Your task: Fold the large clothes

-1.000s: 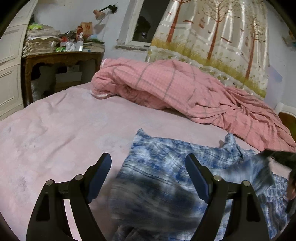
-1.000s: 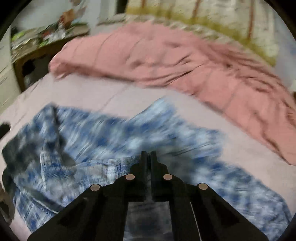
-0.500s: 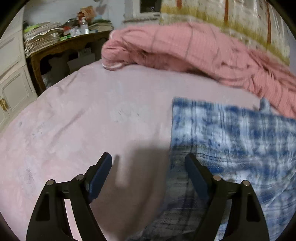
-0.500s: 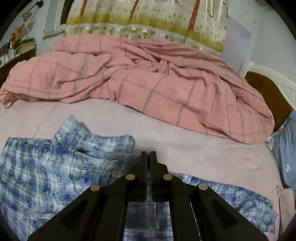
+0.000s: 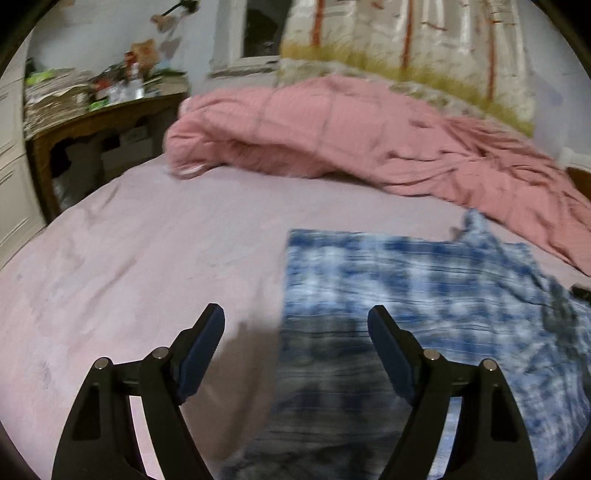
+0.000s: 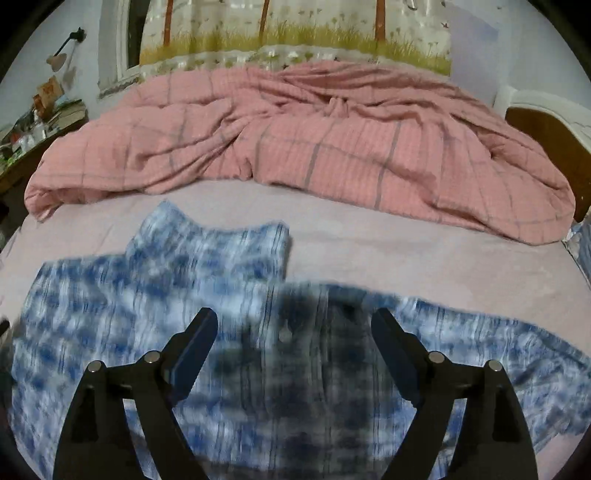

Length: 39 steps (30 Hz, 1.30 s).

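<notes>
A blue and white plaid shirt (image 5: 424, 295) lies spread on the pink bed sheet (image 5: 147, 258). In the left wrist view my left gripper (image 5: 295, 328) is open and empty, above the shirt's left edge. In the right wrist view the shirt (image 6: 129, 295) lies flat with its collar pointing away and a sleeve running right. My right gripper (image 6: 293, 328) is open and empty above the shirt's middle, casting a dark shadow on it.
A crumpled pink checked duvet (image 6: 314, 147) fills the far side of the bed. A cluttered wooden table (image 5: 92, 122) stands at the left by white cabinets. A wooden headboard (image 6: 546, 136) is at the right. A tree-print curtain (image 6: 295, 33) hangs behind.
My right gripper has opened and let go of the shirt, which now lies flat. My left gripper stayed open and shifted to the shirt's left edge.
</notes>
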Tool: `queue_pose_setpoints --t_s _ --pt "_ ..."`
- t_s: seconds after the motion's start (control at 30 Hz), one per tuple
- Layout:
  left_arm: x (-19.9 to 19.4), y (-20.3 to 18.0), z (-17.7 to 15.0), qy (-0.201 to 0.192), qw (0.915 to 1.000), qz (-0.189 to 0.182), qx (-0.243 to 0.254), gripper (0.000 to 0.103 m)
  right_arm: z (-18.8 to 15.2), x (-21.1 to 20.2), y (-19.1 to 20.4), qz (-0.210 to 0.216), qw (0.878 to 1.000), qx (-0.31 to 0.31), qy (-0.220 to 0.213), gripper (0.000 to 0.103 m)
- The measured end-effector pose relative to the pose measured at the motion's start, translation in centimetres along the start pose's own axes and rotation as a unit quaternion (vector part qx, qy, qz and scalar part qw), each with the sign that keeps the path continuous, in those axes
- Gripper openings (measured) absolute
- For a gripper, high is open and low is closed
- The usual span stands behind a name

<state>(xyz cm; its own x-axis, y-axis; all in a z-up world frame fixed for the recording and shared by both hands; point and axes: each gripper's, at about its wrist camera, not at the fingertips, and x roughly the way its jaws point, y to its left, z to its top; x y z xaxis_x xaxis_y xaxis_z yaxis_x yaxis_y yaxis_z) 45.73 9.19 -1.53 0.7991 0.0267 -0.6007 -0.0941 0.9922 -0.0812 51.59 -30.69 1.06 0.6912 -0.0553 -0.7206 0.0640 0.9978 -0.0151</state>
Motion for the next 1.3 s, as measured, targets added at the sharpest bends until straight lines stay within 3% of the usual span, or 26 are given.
queue_pose_setpoints --t_s 0.07,0.1,0.17,0.27,0.3,0.33,0.47,0.6,0.73,0.9,0.97,1.03,1.1,1.3 --pt "0.2 -0.8 -0.2 0.019 0.9992 -0.029 0.018 0.079 -1.0 1.1 -0.5 0.024 0.999 0.015 0.042 0.081" --pt "0.5 -1.3 -0.3 0.030 0.9986 -0.037 0.026 0.079 -1.6 1.8 -0.8 0.038 0.997 0.021 0.064 0.073" --pt "1.4 -2.1 -0.6 0.056 0.9968 -0.041 0.040 0.079 -2.5 3.4 -1.0 0.031 0.993 0.025 0.107 0.066" --pt "3.0 -2.3 -0.9 0.095 0.9941 -0.027 0.045 0.079 -3.5 5.1 -1.3 0.021 0.992 0.029 0.122 0.051" --pt "3.1 -1.9 -0.8 0.097 0.9944 -0.027 0.034 0.079 -3.6 5.1 -1.4 0.033 0.992 0.033 0.117 0.035" --pt "2.9 -1.1 -0.6 0.092 0.9952 -0.029 0.014 0.079 -3.7 4.8 -1.4 0.046 0.992 0.038 0.110 0.005" --pt "0.6 4.1 0.8 0.048 0.9939 -0.034 -0.094 0.079 -3.4 1.0 -0.5 0.019 0.998 0.025 0.060 0.006" --pt "-0.8 7.3 1.0 0.034 0.9896 -0.035 -0.135 0.079 -3.4 -3.2 -0.4 0.032 0.998 0.025 0.042 0.006" --pt "-0.4 6.3 0.8 0.044 0.9928 -0.033 -0.107 0.079 -5.1 -3.6 -0.6 0.023 0.997 0.019 0.064 0.006" --pt "1.0 2.6 -0.2 0.057 0.9974 -0.034 -0.028 0.079 -7.2 -2.0 -1.5 0.023 0.996 0.029 0.085 0.008" --pt "1.1 1.3 -0.2 0.056 0.9964 -0.062 -0.014 0.078 -7.6 -2.4 -2.2 0.021 0.996 0.040 0.075 0.009" --pt "0.3 -0.2 0.2 0.045 0.9912 -0.124 -0.011 0.078 -7.5 -3.1 -2.9 0.005 0.997 0.051 0.061 0.009" --pt "-0.9 -2.0 0.2 0.032 0.9871 -0.157 0.006 0.078 -7.5 -4.4 -4.4 -0.014 0.997 0.060 0.041 0.009" --pt "-3.4 -6.0 -0.6 -0.012 0.9892 -0.141 0.038 0.079 -8.5 -9.3 -10.5 -0.034 0.994 0.104 0.002 0.009"
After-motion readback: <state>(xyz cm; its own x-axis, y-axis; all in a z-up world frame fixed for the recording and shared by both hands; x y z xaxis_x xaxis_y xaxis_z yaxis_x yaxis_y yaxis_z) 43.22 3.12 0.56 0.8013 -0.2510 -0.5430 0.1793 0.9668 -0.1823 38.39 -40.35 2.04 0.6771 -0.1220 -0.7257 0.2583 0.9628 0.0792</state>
